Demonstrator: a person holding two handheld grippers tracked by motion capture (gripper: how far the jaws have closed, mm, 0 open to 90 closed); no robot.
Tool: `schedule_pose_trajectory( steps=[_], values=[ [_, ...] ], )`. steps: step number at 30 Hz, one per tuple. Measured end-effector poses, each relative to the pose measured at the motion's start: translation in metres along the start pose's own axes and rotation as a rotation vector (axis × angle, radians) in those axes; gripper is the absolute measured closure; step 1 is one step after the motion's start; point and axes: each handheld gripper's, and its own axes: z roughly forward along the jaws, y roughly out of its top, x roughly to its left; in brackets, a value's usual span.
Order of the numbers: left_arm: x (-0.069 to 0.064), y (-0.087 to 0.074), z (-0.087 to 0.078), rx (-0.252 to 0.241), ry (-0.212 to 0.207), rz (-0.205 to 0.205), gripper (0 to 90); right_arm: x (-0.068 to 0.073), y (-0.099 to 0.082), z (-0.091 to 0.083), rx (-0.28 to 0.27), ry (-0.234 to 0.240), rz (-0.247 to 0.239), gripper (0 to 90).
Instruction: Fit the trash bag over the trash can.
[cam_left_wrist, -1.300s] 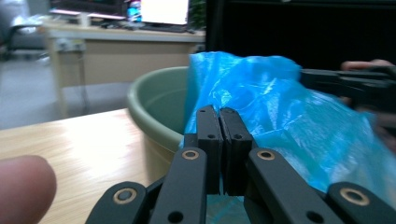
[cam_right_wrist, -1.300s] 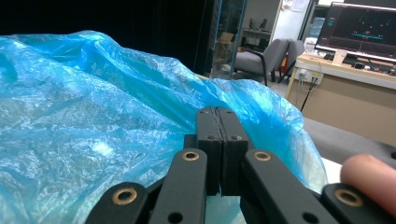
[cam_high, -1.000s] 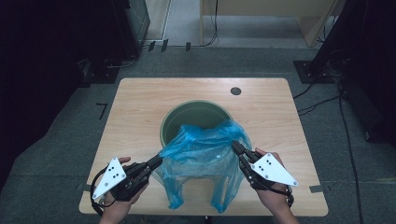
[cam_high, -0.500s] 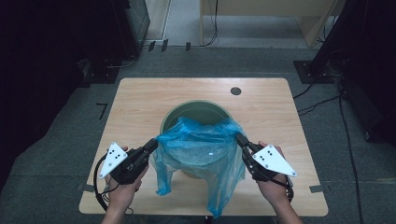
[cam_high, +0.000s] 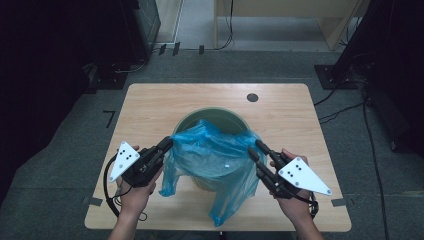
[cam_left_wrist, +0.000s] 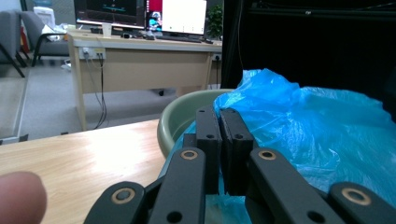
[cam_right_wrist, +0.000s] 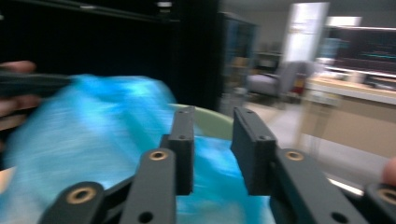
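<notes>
A blue plastic bag (cam_high: 215, 155) drapes over the near rim of a green round bin (cam_high: 220, 116) on the wooden table (cam_high: 150, 105). My left gripper (cam_high: 167, 143) is shut on the bag's left edge; in the left gripper view its jaws (cam_left_wrist: 220, 116) are pressed together with blue film (cam_left_wrist: 317, 126) at the tips, in front of the bin (cam_left_wrist: 182, 116). My right gripper (cam_high: 255, 149) is at the bag's right edge. Its jaws have just been opening and stand apart (cam_right_wrist: 212, 114), their pads off the bag (cam_right_wrist: 93, 130), which lies behind and below them.
A small black round insert (cam_high: 252, 97) sits in the table's far right part. Dark equipment racks and cables stand on the floor around the table. Bare wood lies left and right of the bin.
Both grippers have moved up and forward, and the bag now lies over the bin's near rim instead of hanging in front of it. The right jaws have parted.
</notes>
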Motion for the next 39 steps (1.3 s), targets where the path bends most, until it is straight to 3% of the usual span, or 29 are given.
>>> schedule_pose_trajectory(
  steps=[4,6,11,13,18,21,24,26,30,36,39],
  values=[
    [0.000,0.003,0.008,0.003,0.003,-0.013,87.4,0.023,-0.006,0.008,0.025,0.140,-0.067,58.6],
    [0.002,0.005,0.011,0.005,0.005,-0.018,87.4,0.031,-0.012,0.013,0.045,0.160,-0.085,55.2],
    [0.006,0.010,0.018,0.012,0.006,-0.028,87.4,0.035,-0.020,0.020,0.084,0.235,-0.066,50.4],
    [0.007,0.011,0.020,0.015,0.005,-0.027,87.4,0.035,-0.021,0.022,0.089,0.247,-0.065,54.1],
    [0.010,0.009,0.022,0.019,0.002,-0.041,87.4,0.033,-0.022,0.023,0.101,0.267,-0.072,78.0],
    [0.012,0.007,0.022,0.023,0.000,-0.043,87.4,0.032,-0.021,0.024,0.114,0.220,-0.096,85.6],
    [0.013,0.005,0.022,0.028,0.000,-0.044,87.2,0.027,-0.020,0.025,0.107,0.193,-0.072,90.0],
    [0.015,0.005,0.022,0.033,0.001,-0.045,86.8,0.024,-0.019,0.025,0.094,0.187,-0.057,90.0],
    [0.018,0.004,0.024,0.039,0.005,-0.047,86.2,0.020,-0.014,0.026,0.074,0.163,-0.085,90.0],
    [0.020,0.003,0.031,0.048,0.015,-0.048,85.1,0.013,-0.014,0.032,0.089,0.111,-0.096,90.0],
    [0.022,0.003,0.037,0.061,0.021,-0.042,85.5,0.010,-0.017,0.035,0.109,0.080,-0.101,84.7]
  ],
)
